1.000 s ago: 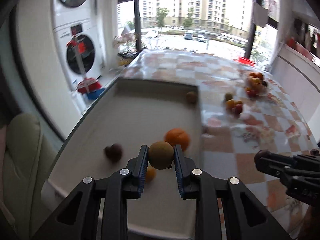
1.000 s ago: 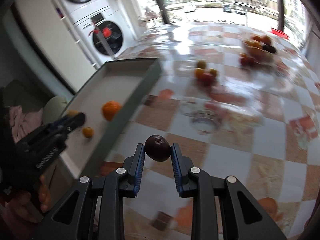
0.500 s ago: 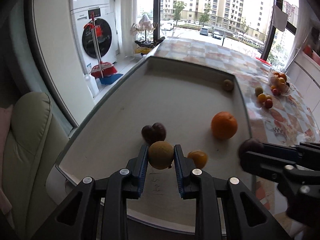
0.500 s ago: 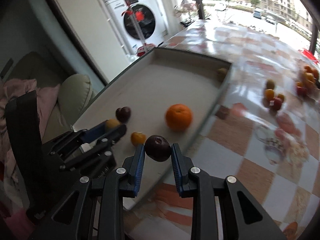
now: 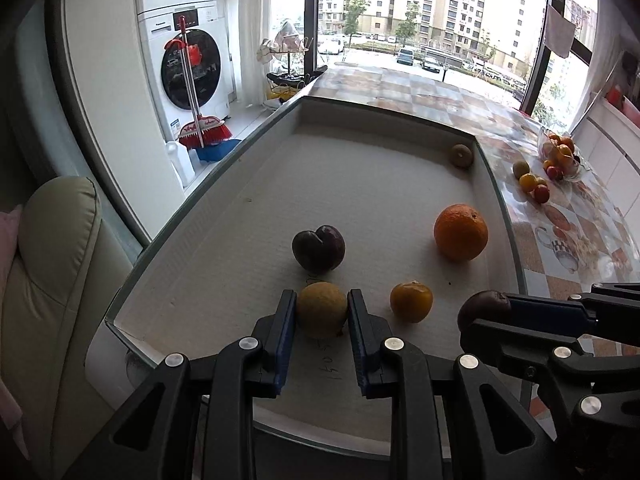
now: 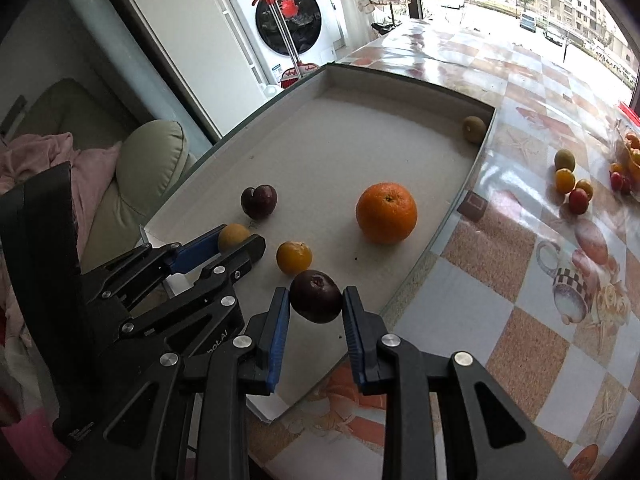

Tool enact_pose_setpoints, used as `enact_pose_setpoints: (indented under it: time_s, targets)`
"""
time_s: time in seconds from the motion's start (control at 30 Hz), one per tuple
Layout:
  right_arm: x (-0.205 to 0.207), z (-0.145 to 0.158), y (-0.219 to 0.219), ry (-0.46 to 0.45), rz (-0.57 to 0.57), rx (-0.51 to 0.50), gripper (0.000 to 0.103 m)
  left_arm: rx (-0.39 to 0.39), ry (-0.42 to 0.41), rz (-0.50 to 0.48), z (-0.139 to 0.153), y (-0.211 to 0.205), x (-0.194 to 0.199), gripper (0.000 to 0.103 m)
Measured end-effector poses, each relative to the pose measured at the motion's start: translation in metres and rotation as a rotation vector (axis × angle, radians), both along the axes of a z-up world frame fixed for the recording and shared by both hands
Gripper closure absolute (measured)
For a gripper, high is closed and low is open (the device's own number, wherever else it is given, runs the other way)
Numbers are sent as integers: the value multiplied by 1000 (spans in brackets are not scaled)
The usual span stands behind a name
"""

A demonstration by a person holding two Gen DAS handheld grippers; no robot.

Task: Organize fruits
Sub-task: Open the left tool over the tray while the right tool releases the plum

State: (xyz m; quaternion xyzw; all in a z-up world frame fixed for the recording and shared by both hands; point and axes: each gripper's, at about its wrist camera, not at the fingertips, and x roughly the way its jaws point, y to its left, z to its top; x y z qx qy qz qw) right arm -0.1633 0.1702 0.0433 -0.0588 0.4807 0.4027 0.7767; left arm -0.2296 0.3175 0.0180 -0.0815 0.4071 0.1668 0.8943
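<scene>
My left gripper (image 5: 322, 312) is shut on a dull yellow round fruit (image 5: 321, 310), low over the near end of the shallow white tray (image 5: 360, 136). My right gripper (image 6: 316, 300) is shut on a dark purple plum (image 6: 316, 296) above the tray's near right edge. In the left wrist view the right gripper (image 5: 486, 314) reaches in from the right with that plum (image 5: 482, 308). In the right wrist view the left gripper (image 6: 240, 240) shows with its yellow fruit (image 6: 233, 237). On the tray lie a big orange (image 5: 461, 232), a small tangerine (image 5: 411, 301), another dark plum (image 5: 319, 247) and a kiwi (image 5: 461, 155).
A glossy checkered tablecloth (image 6: 520, 300) covers the table right of the tray. A few small fruits (image 6: 570, 184) lie on it beside a glass bowl of fruit (image 5: 562, 152). A beige cushion (image 5: 52, 280) and a washing machine (image 5: 188, 60) stand beyond the table's left edge.
Both grippers have swung left from the tablecloth side to over the tray's near end, each still holding its fruit. The left one has come lower toward the tray.
</scene>
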Motion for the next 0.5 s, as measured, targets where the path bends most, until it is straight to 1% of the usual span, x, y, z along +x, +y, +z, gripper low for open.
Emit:
enact_pose_setpoints:
  time_s: [0.07,0.1,0.13,0.17,0.2,0.23,0.27,0.3,0.4,0.43,0.47,0.5]
  targets:
    - [1,3,-1,-7,-6,4,73,-1,8,2,0,1,1,75]
    - [2,4,-2,-8,-7,9,73,6,14,6,1,1,1,57]
    - [3,7,-5,-19,-19,13,69,21,21,22,0,1,2,29]
    - [4,9,-7,-29,-27,18,58,48,19,57,1,2,1,17]
    - [5,12,-10,-39,-37,23,53,53,-6,74,4,4,-3,12]
    - [6,15,-14,-49,-47,34,38,39,-23,72,6,4,-5,12]
    - [7,19,-18,-53,-55,56,23,18,-21,60,6,5,-4,12]
    - [8,22,-22,-56,-64,71,19,10,-11,54,7,4,-3,12]
    - [12,28,-33,-67,-100,88,18,40,-8,39,12,-4,-1,12]
    - [13,28,-40,-74,-121,85,15,47,-9,30,14,-8,0,12]
    - [16,27,-44,-79,-137,81,9,55,-15,16,18,-13,0,12]
    - [18,26,-50,-83,-154,76,5,60,-20,5,21,-17,1,12]
